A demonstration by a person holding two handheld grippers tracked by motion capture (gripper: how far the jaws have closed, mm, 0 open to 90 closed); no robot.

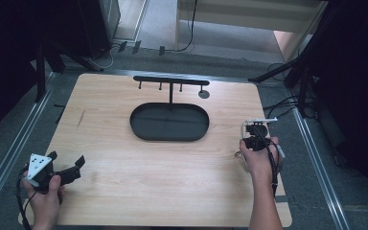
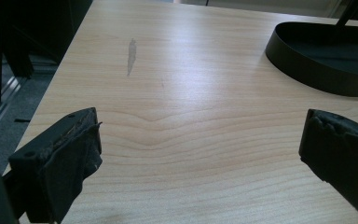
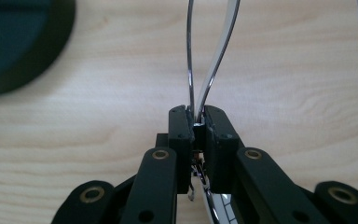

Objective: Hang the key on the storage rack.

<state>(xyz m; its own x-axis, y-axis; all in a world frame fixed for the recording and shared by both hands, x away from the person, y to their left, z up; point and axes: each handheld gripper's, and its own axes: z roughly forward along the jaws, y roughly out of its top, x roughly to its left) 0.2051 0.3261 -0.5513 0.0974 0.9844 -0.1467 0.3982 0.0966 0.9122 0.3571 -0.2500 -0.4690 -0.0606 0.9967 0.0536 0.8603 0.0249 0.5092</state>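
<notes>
A black stand has an oval tray (image 1: 135, 125) and a T-shaped bar (image 1: 170, 79) with small pegs, at the table's far middle. My right gripper (image 1: 256, 128) hovers at the right edge of the table, right of the tray, held by a hand. In the right gripper view, my right gripper (image 3: 196, 114) is shut on a thin shiny metal item (image 3: 209, 70), whose two curved silver strips rise from between the jaws. What the item is cannot be told. My left gripper (image 1: 68, 158) rests near the front left corner, open and holding nothing (image 2: 200, 144).
The light wooden table (image 1: 172, 182) carries a faint grey scuff (image 2: 131, 53) on its left side. The tray's wall (image 2: 307, 74) lies ahead and right of the left gripper. Dark stands and cables surround the table on a grey floor (image 1: 316, 191).
</notes>
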